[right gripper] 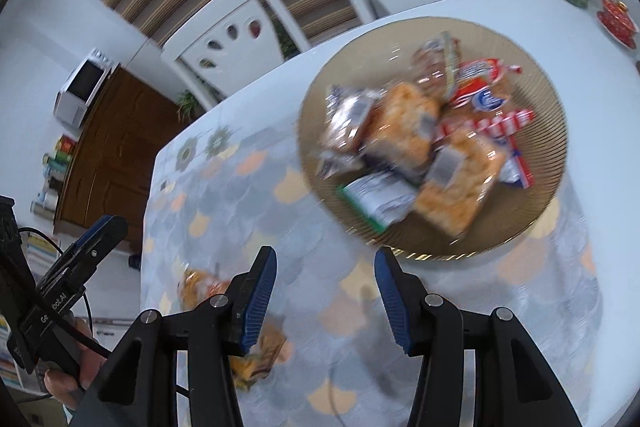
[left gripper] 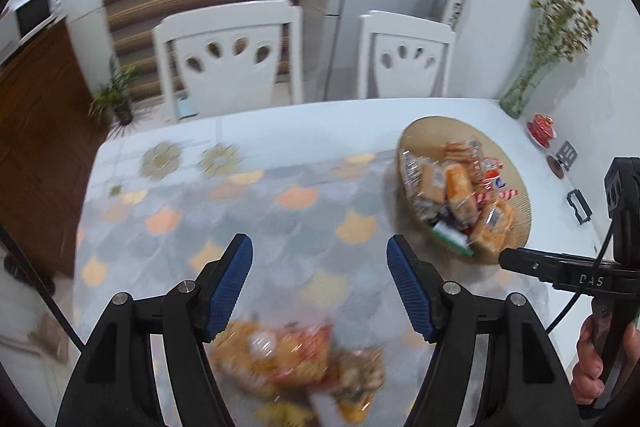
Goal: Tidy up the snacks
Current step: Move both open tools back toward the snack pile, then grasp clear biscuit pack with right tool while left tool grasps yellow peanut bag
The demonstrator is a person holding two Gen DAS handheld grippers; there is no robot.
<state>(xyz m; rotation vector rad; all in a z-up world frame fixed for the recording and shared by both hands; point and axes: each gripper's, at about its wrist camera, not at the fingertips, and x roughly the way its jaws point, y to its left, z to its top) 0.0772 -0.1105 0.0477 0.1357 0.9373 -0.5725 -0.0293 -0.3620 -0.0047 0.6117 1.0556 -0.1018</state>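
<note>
The left gripper (left gripper: 320, 281) hangs with its jaws apart and nothing between them, tilted down over the patterned tablecloth (left gripper: 248, 211). Just below and between its fingers lies a blurred heap of loose snacks (left gripper: 296, 359) on the cloth. Ahead and to its right sits the plate (left gripper: 516, 183), piled with wrapped snacks (left gripper: 460, 195). The right gripper (right gripper: 325, 291) is likewise released and empty, its blue pads clear of everything; the plate (right gripper: 536, 67) lies just ahead of it, slightly right, while the loose snacks (right gripper: 200, 287) lie by its left finger.
</note>
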